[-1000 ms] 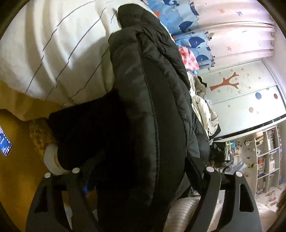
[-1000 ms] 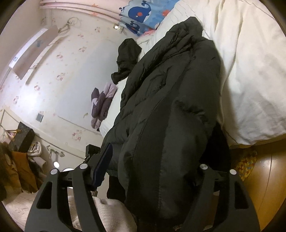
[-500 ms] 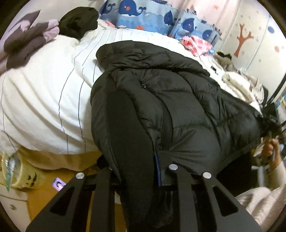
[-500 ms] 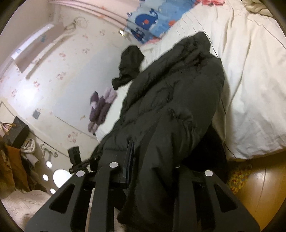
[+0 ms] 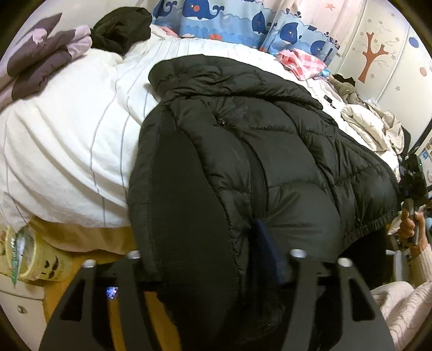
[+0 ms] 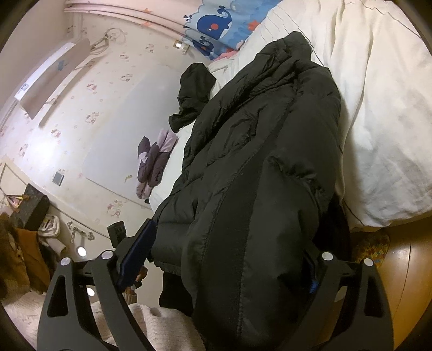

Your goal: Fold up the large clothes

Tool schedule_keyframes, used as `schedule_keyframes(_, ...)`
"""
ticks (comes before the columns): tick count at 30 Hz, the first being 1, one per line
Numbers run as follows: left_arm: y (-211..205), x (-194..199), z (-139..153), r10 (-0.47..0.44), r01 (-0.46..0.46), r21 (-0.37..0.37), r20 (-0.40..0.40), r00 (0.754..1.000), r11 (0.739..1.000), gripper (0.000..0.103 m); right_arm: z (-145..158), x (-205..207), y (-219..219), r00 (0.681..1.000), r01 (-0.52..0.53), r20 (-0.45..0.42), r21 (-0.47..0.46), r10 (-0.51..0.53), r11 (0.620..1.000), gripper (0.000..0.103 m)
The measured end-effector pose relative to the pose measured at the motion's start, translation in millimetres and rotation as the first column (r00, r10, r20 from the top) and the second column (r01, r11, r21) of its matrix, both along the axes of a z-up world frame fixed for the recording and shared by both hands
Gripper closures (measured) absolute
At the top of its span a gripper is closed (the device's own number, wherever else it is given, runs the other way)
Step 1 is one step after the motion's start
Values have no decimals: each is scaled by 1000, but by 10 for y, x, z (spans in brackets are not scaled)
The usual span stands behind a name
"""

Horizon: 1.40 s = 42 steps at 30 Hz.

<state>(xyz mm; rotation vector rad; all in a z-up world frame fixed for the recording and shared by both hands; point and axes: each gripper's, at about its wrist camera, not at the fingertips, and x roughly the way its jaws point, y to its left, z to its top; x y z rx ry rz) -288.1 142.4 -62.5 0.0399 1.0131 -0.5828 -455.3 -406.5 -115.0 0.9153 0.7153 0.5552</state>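
Note:
A black puffer jacket [image 5: 270, 140] lies lengthwise on the white duvet of the bed [image 5: 67, 135], its hem hanging over the near edge. My left gripper [image 5: 205, 251] straddles the jacket's left side at the hem; its jaws are opening, with padded fabric filling the gap and hiding the left finger. In the right wrist view the same jacket [image 6: 256, 135] runs away from me. My right gripper [image 6: 229, 243] straddles its hem fold with the jaws opening. Its left pad [image 6: 137, 253] stands clear of the fabric.
On the bed lie a lilac and purple folded garment [image 5: 40, 59], a black garment [image 5: 121, 24], a pink checked cloth [image 5: 299, 62] and a heap of pale clothes [image 5: 364, 121]. A yellow bin [image 5: 32, 256] stands on the wooden floor [image 6: 405, 270]. A hand [image 5: 410, 224] shows at right.
Both grippers closed on the jacket's hem half a second ago and now stand wide again. The left view swung up from the bedside to look over the bed.

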Motion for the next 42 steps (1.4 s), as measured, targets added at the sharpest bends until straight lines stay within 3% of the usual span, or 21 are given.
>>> schedule_keyframes(1,2,8,-44,-11,10,-24,-29,1000,1000,18,13,-7,4,1000,3,11,-1,-3,1000,23)
schedule_keyframes(4,27,53,-186,-37,26,-108,-102,994,994,19,41,-25,-18,999,42,34,-10,-42,999,42)
schedule_keyframes(5,45,63,-197,-47,28,-159,-114,992,987,39,27,-21,-13,998,53,32,-7,-52,999,50)
schedule_keyframes(8,133,83,-94,-45,15,-252,-116,992,968,73,-6,-15,10,996,79,30,0,-79,997,70)
schedule_keyframes(11,254,100,81,-40,-5,-348,-120,992,937,86,59,-42,-56,991,101,77,78,-107,992,81)
schedule_keyframes(17,375,19,449,-107,41,-502,-105,989,864,89,384,-208,-177,970,84,212,169,-119,982,81)
schedule_keyframes(19,379,9,453,-141,69,-494,-109,984,867,89,434,-243,-203,972,71,214,143,-101,987,81)
schedule_keyframes(21,366,37,316,-185,92,-462,-158,970,882,89,372,-215,-208,986,50,153,91,-64,995,80)
schedule_keyframes(22,367,67,236,-195,90,-448,-192,962,889,86,322,-204,-216,991,41,123,79,-51,996,77)
schedule_keyframes(24,353,87,-11,-197,77,-408,-261,945,910,75,140,-187,-209,999,27,32,48,-29,998,56)
schedule_keyframes(25,365,99,-147,-184,57,-392,-295,938,918,63,80,-192,-201,999,34,6,41,-35,999,41)
schedule_keyframes(26,381,103,-229,-173,41,-387,-314,934,921,56,0,-209,-202,999,39,-18,52,-38,998,38)
schedule_keyframes(27,415,120,-331,-160,13,-401,-335,929,916,55,-57,-238,-205,999,37,-18,70,-35,997,38)
schedule_keyframes(30,455,119,-377,-152,-17,-457,-330,932,889,55,-136,-277,-192,1000,22,-8,105,-21,994,38)
schedule_keyframes(33,470,126,-235,-160,-14,-523,-287,944,852,74,-121,-265,-153,1000,-4,24,128,1,992,38)
schedule_keyframes(35,500,147,-118,-165,-7,-561,-257,952,828,81,-22,-261,-158,995,-17,99,180,-1,984,38)
schedule_keyframes(39,459,179,70,-177,21,-589,-209,962,808,85,186,-187,-209,974,-39,225,281,-26,959,38)
schedule_keyframes(42,434,260,267,-177,33,-633,-165,970,773,85,303,-69,-264,961,-45,271,326,-48,944,38)
